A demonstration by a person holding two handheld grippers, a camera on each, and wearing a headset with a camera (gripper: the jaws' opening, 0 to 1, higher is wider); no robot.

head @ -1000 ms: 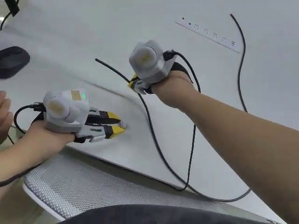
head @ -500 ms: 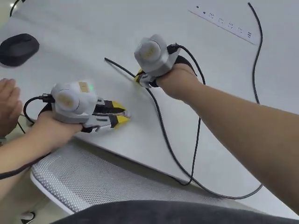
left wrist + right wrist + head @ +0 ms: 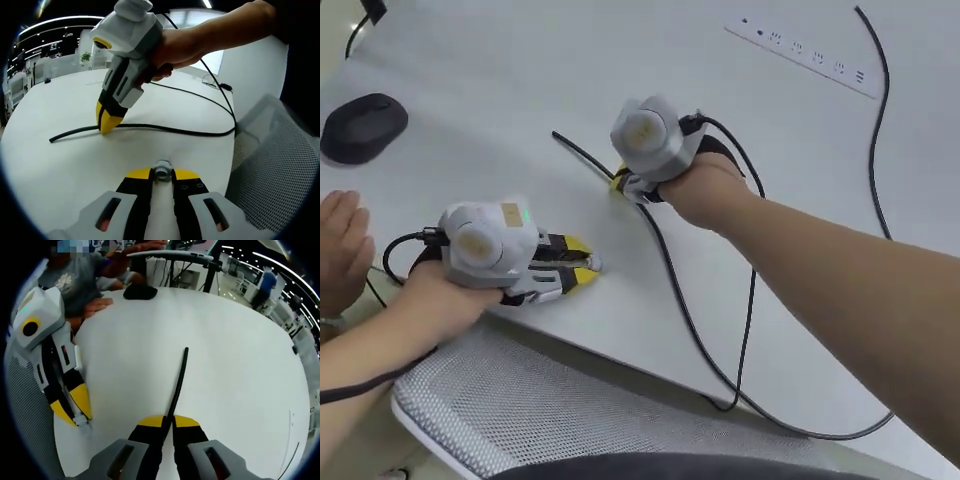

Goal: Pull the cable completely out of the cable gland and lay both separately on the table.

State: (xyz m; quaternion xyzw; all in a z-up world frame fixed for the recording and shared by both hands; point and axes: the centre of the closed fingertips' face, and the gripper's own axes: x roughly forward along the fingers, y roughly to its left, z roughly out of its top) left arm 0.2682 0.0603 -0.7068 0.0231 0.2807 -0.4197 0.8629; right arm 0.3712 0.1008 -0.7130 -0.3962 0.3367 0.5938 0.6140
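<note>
On the tabletop [image 3: 500, 80]: one cable [image 3: 582, 152], pinched by the right gripper [image 3: 623, 183]; one cable gland [image 3: 162, 169], clamped in the left gripper [image 3: 582, 270], apart from the cable. One mouse [image 3: 362, 127] and one power strip [image 3: 800, 58] lie farther off.

The right tool [image 3: 169, 420] pinches the black cable [image 3: 179, 377] on the white table [image 3: 240, 365].

black cable [image 3: 178, 380], grey cable gland [image 3: 162, 169], white table [image 3: 520, 80]

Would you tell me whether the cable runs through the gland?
No, the cable ends bare, apart from the gland in the left gripper.
</note>
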